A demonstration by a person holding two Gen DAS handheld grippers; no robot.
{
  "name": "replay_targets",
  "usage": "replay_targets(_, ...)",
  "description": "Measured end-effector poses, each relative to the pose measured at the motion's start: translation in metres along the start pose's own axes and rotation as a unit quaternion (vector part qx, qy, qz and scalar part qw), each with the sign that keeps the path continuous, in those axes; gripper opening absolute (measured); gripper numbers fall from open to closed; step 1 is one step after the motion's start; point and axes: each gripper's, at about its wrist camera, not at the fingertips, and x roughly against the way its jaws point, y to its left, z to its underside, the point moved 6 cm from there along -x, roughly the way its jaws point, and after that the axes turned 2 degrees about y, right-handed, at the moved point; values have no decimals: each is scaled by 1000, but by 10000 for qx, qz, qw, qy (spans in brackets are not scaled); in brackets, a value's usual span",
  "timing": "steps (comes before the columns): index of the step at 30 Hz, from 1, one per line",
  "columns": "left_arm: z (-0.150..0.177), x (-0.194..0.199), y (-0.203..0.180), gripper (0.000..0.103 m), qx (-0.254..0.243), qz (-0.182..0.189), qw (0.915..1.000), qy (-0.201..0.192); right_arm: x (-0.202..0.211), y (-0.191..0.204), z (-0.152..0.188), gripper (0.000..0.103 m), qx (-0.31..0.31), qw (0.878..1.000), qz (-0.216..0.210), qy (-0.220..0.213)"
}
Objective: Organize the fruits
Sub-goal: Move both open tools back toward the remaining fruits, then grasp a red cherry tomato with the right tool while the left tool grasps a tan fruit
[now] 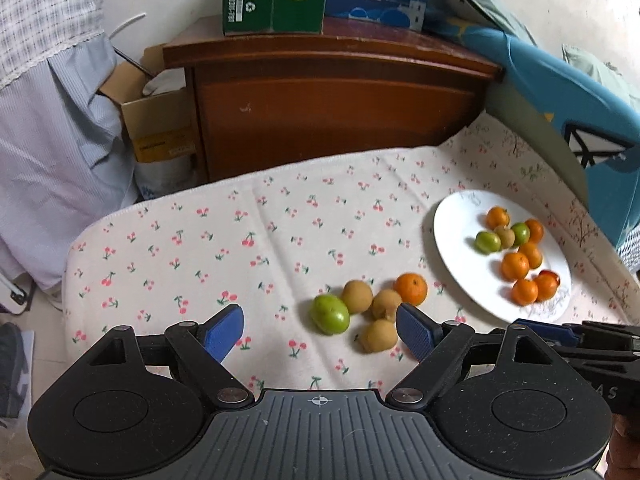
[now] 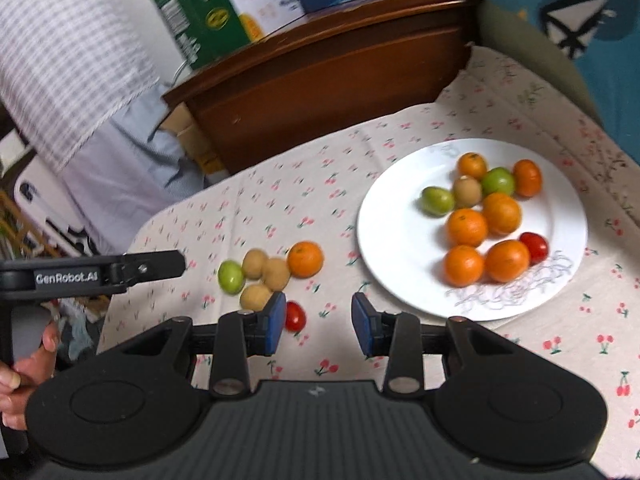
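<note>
Cherry-print cloth [image 1: 256,236] covers the table, with a wooden cabinet [image 1: 328,104] behind it. Taking the white plate [image 2: 384,240] as landmark: it holds oranges, green fruits, a tan fruit and a red tomato. Just left of the plate lies a loose cluster: an orange [image 2: 305,259], three tan fruits, a green fruit [image 2: 230,276] and a tomato [image 2: 295,316]. The left gripper [image 1: 320,332] hovers wide open above the cluster, holding nothing. The right gripper [image 2: 319,322] stands partly open and empty, below the plate's left edge, the tomato beside its left pad.
</note>
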Motion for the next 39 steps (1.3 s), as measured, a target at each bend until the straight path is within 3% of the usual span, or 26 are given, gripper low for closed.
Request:
replay_targets(7, 13, -14, 9, 85, 126, -104, 9993, 325, -21, 17, 12, 38, 494, 9987, 6, 153)
replay_targets(15, 20, -20, 11, 85, 22, -191, 9991, 389, -40, 25, 17, 37, 976, 9949, 188, 177)
replay_targets(21, 21, -25, 5, 85, 12, -27, 9990, 436, -50, 25, 19, 32, 1081, 9937, 239, 166)
replay_targets(27, 24, -30, -3, 84, -25, 107, 9989, 452, -55, 26, 20, 18, 1188, 9925, 266, 119)
replay_targets(39, 21, -38, -25, 78, -175, 413, 9986, 290, -34, 5, 16, 18, 930, 9947, 435, 68)
